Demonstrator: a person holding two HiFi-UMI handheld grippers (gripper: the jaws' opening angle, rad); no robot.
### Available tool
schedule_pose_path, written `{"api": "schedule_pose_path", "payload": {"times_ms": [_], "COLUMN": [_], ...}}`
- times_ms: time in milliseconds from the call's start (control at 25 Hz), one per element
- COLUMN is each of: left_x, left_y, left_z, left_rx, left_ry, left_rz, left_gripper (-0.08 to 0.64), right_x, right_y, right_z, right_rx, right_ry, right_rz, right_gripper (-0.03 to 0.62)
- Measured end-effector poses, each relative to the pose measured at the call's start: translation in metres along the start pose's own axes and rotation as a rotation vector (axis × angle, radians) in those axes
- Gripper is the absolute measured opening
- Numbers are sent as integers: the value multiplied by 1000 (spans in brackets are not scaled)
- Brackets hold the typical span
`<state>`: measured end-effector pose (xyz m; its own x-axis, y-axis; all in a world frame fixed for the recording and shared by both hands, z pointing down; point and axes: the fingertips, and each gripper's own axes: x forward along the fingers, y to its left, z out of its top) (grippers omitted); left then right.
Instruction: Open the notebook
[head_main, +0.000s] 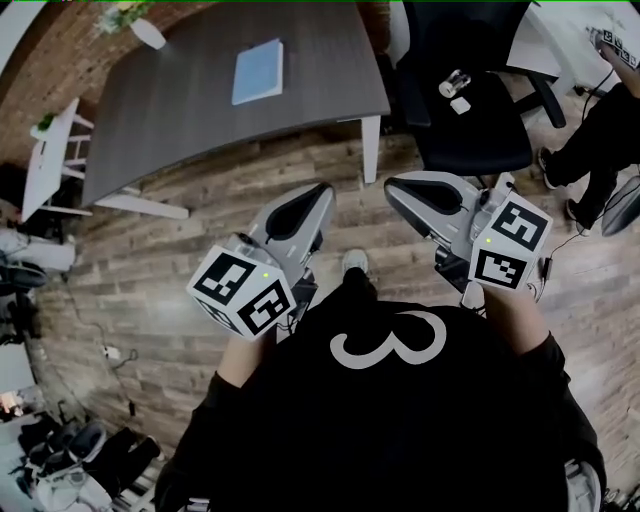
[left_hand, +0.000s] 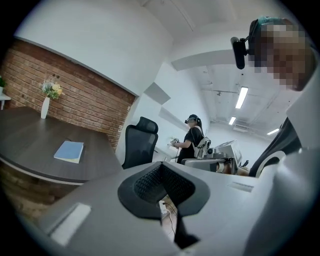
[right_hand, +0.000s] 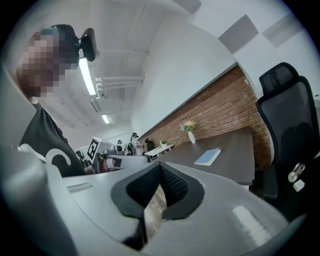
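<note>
Dark table (head_main: 200, 110) far, closed notebook (head_main: 258, 71) on it; brick wall (left_hand: 75, 100) behind, plank floor (head_main: 150, 262). Vase (head_main: 147, 32) cut at frame edge. Left gripper (head_main: 316, 192), right gripper (head_main: 394, 186) near: jaws together, empty.

object: notebook (head_main: 258, 71) | look: thin, rectangular, pale blue cover, lighter page edges showing along one side | state: closed, cover down | pose: lying flat, cover up, slightly skewed to the table's edges | place: on the dark grey table (head_main: 180, 120), in from its edges, toward the end near the brick wall
</note>
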<state>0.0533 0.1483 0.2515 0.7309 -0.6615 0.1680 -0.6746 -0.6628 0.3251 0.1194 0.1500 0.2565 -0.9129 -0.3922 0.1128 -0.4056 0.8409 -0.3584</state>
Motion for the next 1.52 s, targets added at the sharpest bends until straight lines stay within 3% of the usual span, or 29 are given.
{"api": "schedule_pose_path", "payload": {"times_ms": [320, 560, 680, 920, 1080, 1520], "left_x": [35, 56, 62, 74, 84, 126], "left_y": [78, 142, 167, 199, 217, 275], "left_z": [11, 19, 18, 21, 23, 20], "left_rx": [-25, -18, -22, -10, -4, 1], "left_ry": [38, 62, 82, 88, 103, 164], "left_rz": [0, 21, 19, 41, 69, 179], "left_gripper": [11, 3, 3, 3, 11, 66], "right_x": [61, 105, 123, 139, 143, 181], "right_y": [-60, -91, -104, -133, -151, -208], "right_z": [15, 10, 12, 24, 29, 36], "right_rx": [81, 47, 57, 93, 66, 74], "right_ry": [-32, 74, 79, 29, 57, 87], "right_rz": [-32, -31, -55, -85, -91, -17], "right_gripper": [2, 2, 2, 2, 2, 2]}}
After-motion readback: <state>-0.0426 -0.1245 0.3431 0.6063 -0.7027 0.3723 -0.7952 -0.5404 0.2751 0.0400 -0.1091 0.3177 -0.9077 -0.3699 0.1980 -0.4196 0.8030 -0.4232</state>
